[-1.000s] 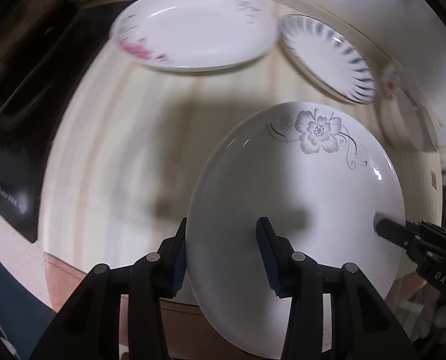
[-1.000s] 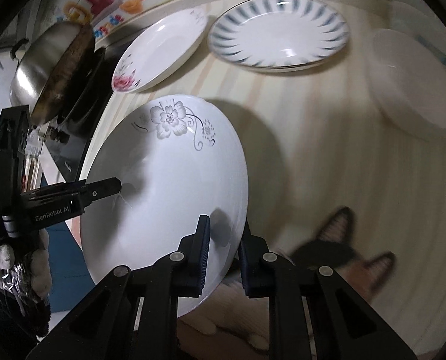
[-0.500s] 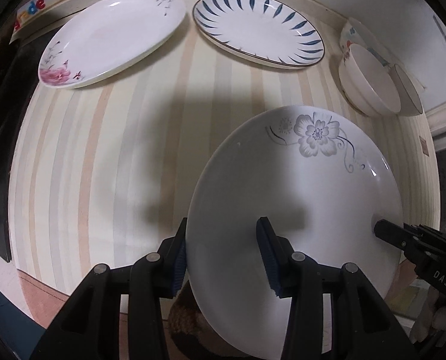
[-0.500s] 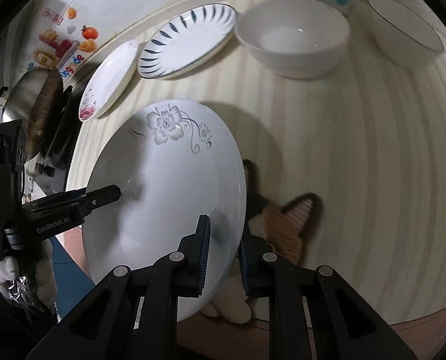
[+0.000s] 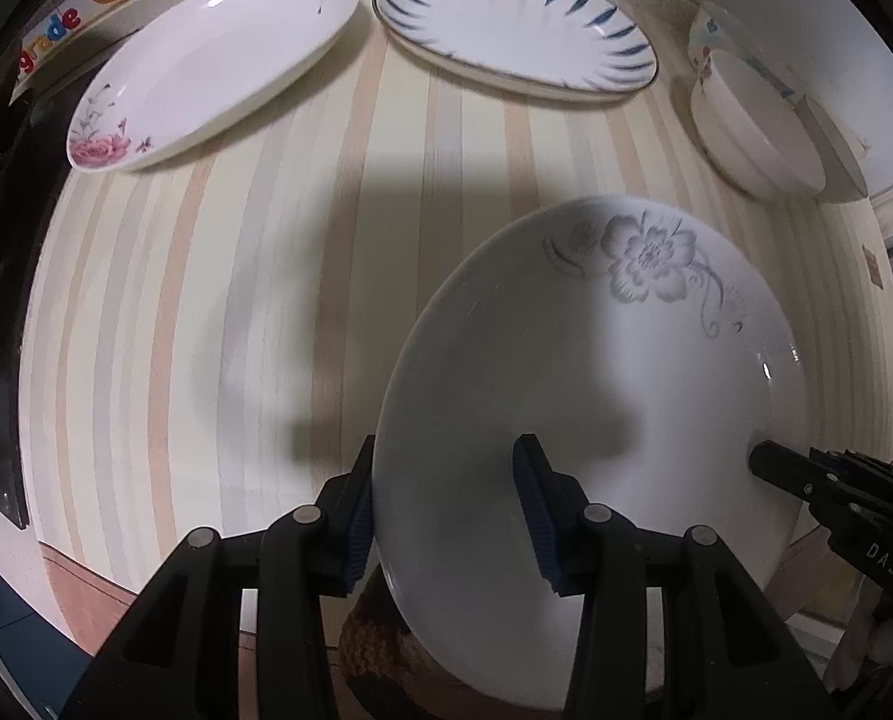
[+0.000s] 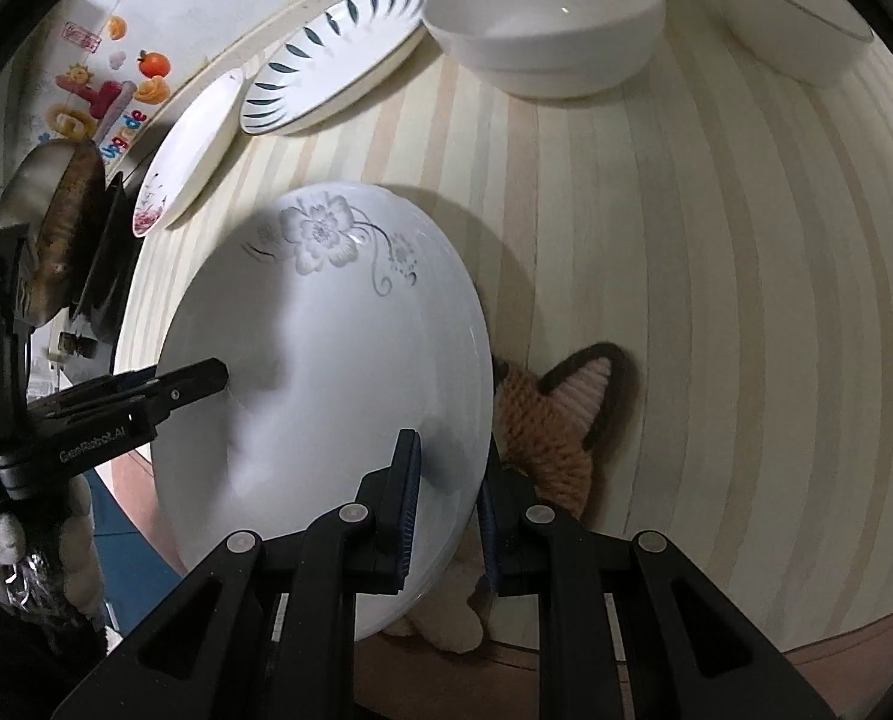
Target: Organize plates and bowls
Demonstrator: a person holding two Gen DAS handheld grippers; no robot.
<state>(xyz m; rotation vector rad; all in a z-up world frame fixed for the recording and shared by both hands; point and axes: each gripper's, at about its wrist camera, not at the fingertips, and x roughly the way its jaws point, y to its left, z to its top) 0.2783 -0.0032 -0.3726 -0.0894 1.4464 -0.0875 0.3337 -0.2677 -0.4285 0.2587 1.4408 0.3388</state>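
Note:
Both grippers hold one white plate with a grey flower [image 5: 596, 372] by opposite rims, low over the striped counter [image 5: 236, 300]. My left gripper [image 5: 446, 510] is shut on its left rim; my right gripper [image 6: 446, 504] is shut on its right rim. The same plate shows in the right wrist view [image 6: 326, 372]. At the back lie an oval plate with a pink rose [image 5: 206, 66] and an oval blue-leaf plate [image 5: 518, 30]. A white bowl [image 5: 752, 126] and a second bowl [image 6: 788, 12] stand at the right.
A knitted brown coaster [image 6: 542, 420] lies on the counter partly under the held plate. A pan on a black stove [image 6: 62, 228] stands at the left. The counter's front edge is close below the grippers.
The held plate has come down closer to the counter over the knitted coaster. Both grippers keep the same hold on it.

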